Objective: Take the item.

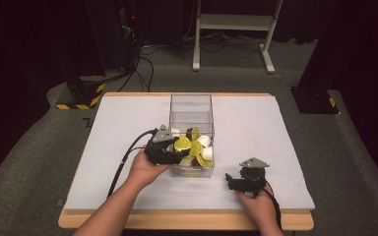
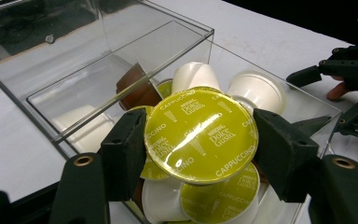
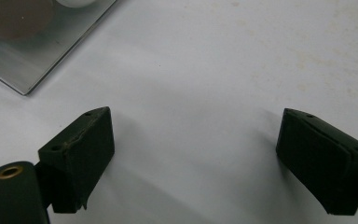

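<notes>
Right claw (image 1: 230,179): nearest the person, low on the tabletop (image 1: 275,147), just off the box's near right corner; jaws spread wide with bare white surface between them in its own view (image 3: 193,154); holds nothing; the hand grips it from behind, the forearm coming in from the tabletop's near edge.

Left claw (image 2: 200,140): at the box's near left wall, reaching in over the rim; jaws closed on a capsule, one on each side of its rim; in the high view (image 1: 182,153) the hand sits just outside the wall with the wrist angled in toward the box.

Capsule (image 2: 201,134): yellow-green foil lid reading Cappuccino, face turned to the camera, so its axis runs roughly along the claw's line of sight; it sits above the pile, inside the box's near end; I cannot tell whether it touches those beneath.

Pile (image 2: 205,196): white, brown and yellow-lidded capsules heaped in the box's near half.

Box (image 1: 191,105): clear, open-topped, its long axis running away from the person; far half bare.

Key relation: the way out for the held capsule is, by my judgement, up and back over the near left wall, toward the left hand; the right claw stands apart beside the box.
</notes>
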Available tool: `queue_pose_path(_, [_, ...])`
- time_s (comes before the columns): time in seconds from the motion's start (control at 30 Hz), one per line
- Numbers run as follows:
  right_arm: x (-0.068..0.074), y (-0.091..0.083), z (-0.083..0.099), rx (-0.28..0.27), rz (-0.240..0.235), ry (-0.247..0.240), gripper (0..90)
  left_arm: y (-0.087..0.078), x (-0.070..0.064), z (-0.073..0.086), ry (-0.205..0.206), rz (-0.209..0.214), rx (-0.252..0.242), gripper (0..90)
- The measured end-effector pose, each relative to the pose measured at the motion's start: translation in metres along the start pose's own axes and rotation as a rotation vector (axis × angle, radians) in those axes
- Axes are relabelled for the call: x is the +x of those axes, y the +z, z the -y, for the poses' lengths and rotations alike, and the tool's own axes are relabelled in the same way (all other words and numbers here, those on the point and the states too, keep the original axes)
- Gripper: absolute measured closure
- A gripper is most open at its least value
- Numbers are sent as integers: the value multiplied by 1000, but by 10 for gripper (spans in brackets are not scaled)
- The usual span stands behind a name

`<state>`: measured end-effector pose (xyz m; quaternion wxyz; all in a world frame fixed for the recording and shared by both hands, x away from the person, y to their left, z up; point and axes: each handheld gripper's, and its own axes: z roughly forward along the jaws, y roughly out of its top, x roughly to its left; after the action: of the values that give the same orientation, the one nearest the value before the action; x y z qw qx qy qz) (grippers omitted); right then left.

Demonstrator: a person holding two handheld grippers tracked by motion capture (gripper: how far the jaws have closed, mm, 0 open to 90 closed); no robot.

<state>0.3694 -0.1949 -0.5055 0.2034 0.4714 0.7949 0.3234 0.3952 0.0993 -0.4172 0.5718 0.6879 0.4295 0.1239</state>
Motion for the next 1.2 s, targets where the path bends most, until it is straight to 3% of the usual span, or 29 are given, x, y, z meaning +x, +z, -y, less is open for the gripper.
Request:
queue_pose_path(0.77, [0, 0, 0, 0, 0, 0, 112, -23, 17, -7, -24, -25, -42, 377])
queue_pose_path(1.2, [0, 0, 0, 0, 0, 0, 112, -43, 41, -11, -41, -71, -68, 377])
